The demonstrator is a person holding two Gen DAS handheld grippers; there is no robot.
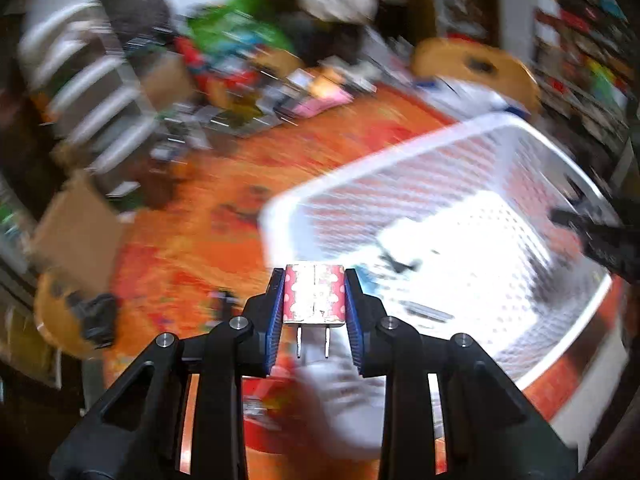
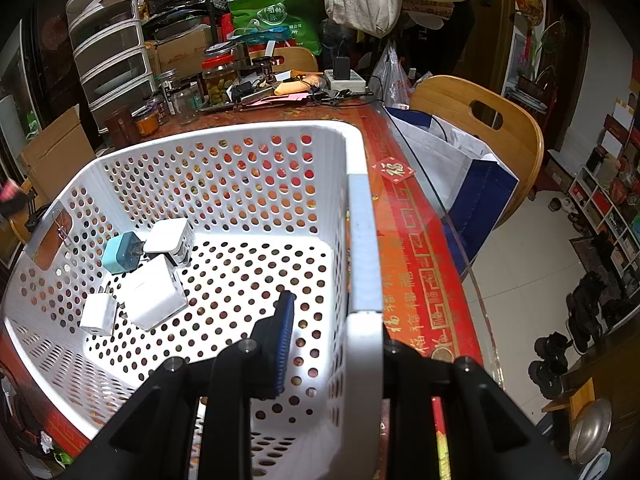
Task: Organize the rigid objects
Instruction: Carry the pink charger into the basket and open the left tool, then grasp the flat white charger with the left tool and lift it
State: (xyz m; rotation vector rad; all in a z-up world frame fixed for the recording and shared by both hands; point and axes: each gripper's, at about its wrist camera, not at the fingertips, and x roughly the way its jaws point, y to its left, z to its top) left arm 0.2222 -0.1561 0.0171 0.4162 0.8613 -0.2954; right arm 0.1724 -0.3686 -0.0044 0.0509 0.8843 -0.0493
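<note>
The left wrist view is smeared by motion blur: the clutter [image 1: 248, 92] at the table's far end runs into streaks, and nothing there can be told apart. The basket [image 1: 400, 152] shows soft-edged, its contents [image 1: 404, 260] blown out to a white glare with only dark smudges. A white shape [image 1: 344, 404] under the left gripper [image 1: 314, 300] is too blurred to name. In the right wrist view, the basket's wall [image 2: 362, 240] hides the right gripper's [image 2: 332, 344] outer finger, and the lower picture edge cuts off the basket's near side.
</note>
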